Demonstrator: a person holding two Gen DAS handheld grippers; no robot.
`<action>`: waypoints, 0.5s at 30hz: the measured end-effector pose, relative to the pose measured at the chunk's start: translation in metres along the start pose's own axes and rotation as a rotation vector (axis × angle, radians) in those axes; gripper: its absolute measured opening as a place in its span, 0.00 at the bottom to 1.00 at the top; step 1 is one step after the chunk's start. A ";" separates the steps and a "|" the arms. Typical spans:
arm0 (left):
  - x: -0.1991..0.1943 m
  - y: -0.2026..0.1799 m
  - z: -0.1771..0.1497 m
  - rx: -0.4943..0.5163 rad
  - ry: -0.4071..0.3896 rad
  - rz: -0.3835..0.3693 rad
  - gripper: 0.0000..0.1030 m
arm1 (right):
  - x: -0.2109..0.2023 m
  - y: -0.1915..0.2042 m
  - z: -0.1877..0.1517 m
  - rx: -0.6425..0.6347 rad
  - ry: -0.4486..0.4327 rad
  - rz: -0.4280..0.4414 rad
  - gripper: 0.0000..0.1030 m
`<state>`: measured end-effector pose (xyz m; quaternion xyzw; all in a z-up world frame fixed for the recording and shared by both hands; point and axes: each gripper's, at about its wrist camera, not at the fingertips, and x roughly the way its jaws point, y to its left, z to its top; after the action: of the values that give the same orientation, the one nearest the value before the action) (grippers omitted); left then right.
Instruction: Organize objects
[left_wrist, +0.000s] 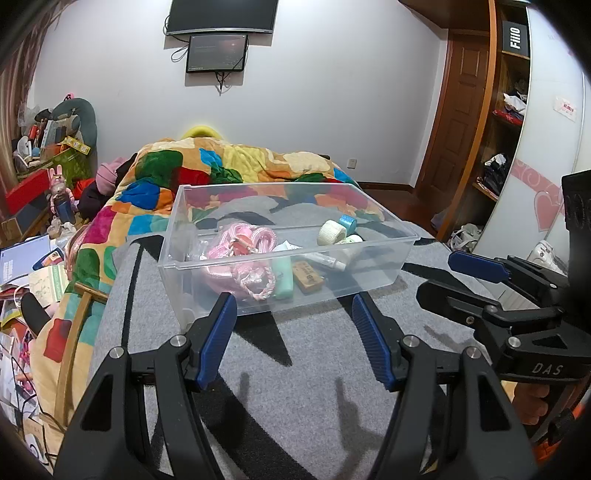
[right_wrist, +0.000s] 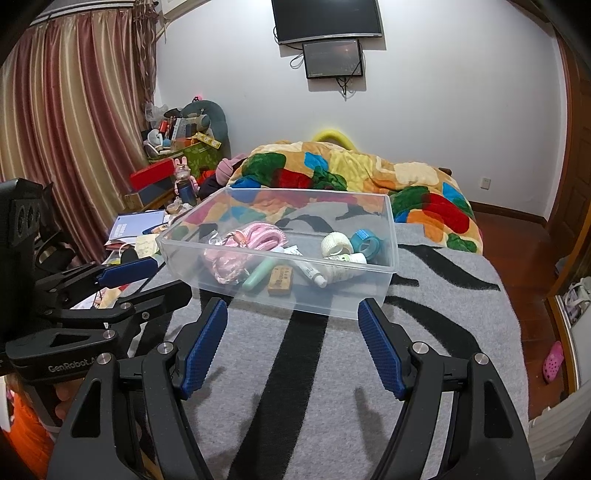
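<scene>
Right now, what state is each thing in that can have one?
Left tool: open, empty.
Right tool: open, empty.
Clear bin: lidless, upright on the grey blanket.
Pink rope: coiled, in the bin.
Blue tape roll: in the bin, on edge.
Wall screen: lit dimly.

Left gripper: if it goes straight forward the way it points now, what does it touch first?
Most likely the near wall of the clear plastic bin, just ahead of the open left gripper. Nothing lies between them on the grey blanket.
</scene>
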<state>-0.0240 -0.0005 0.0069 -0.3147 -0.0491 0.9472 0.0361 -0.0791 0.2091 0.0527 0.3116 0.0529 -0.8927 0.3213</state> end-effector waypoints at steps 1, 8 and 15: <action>0.000 0.000 0.000 -0.001 -0.001 -0.001 0.63 | -0.001 0.001 0.000 -0.001 -0.001 0.000 0.68; 0.000 -0.001 -0.002 0.000 -0.003 -0.004 0.63 | -0.001 0.002 0.000 0.000 -0.002 0.002 0.68; 0.001 -0.002 -0.002 -0.003 0.006 -0.012 0.63 | -0.001 0.003 -0.001 0.004 0.004 0.005 0.68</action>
<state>-0.0239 0.0022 0.0048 -0.3174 -0.0522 0.9460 0.0412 -0.0761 0.2073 0.0528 0.3144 0.0508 -0.8912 0.3229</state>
